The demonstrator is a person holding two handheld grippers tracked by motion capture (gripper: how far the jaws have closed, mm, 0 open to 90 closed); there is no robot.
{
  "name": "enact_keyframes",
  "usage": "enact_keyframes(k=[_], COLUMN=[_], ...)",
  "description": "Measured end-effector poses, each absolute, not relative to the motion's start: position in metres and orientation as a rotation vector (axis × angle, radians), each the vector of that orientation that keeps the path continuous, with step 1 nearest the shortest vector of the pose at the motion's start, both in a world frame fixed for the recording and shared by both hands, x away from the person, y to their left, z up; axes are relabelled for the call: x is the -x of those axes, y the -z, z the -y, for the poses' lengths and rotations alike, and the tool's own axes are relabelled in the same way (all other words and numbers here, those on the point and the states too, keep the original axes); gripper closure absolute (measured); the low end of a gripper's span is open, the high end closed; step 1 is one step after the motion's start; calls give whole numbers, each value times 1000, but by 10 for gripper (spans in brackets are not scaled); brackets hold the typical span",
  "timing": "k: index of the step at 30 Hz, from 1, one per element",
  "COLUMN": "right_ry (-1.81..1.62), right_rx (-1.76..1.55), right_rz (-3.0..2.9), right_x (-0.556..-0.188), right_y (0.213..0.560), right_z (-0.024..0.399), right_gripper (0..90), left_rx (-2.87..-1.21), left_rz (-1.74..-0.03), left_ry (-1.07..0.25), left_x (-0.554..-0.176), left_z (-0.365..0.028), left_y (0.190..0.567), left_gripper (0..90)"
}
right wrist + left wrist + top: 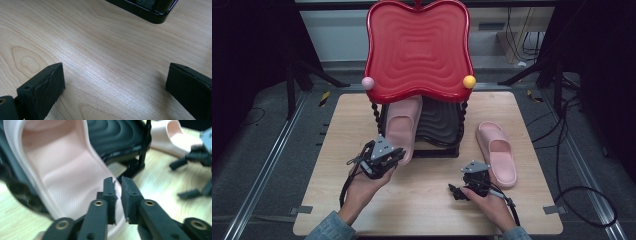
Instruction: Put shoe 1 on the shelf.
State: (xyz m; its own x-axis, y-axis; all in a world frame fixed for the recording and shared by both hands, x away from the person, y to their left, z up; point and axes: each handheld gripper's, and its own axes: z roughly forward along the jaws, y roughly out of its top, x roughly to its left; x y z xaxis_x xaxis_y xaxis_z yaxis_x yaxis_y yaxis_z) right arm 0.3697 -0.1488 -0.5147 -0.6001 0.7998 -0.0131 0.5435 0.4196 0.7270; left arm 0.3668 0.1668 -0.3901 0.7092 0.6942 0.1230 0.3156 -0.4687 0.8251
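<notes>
The left gripper has its jaws pinched on the near rim of a soft pink rubber slipper; the left gripper view shows the thin heel edge of that slipper caught in the narrow slit between the two black pads. The slipper lies sloping on the lower shelf of a two-tier shoe rack, its toe end far back under the glossy red wavy top tray and its heel sticking out over the near left edge of the black ribbed lower shelf. A pale pink ball and a yellow ball cap the rack's front posts just under the red tray.

A second pink rubber slipper lies flat on the light wooden tabletop, right of the rack and well apart from the first.

The right gripper rests low over the tabletop at near right, just beside the heel of the second slipper. In the right gripper view its jaws stand wide apart over bare wood, holding nothing, with the black base corner of the rack beyond them.
</notes>
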Motion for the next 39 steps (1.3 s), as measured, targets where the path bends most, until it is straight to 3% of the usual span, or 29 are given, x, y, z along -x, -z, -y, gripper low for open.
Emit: enact_keyframes(k=[3,17,39], right_ry=[-992,-994,-993], right_rx=[-1153,-1154,-1155], right_rz=[-2321,-2319,-2322], right_x=[-370,-370,-369], right_y=[515,515,515], right_z=[149,149,149], right_gripper=[25,25,25], left_rx=[-2093,-2219,-2255], left_rz=[-757,-689,-719], left_ry=[-552,-494,-509], left_x=[-361,-334,-359], left_z=[-173,-172,-172], left_y=[391,420,428], left_gripper=[895,899,899])
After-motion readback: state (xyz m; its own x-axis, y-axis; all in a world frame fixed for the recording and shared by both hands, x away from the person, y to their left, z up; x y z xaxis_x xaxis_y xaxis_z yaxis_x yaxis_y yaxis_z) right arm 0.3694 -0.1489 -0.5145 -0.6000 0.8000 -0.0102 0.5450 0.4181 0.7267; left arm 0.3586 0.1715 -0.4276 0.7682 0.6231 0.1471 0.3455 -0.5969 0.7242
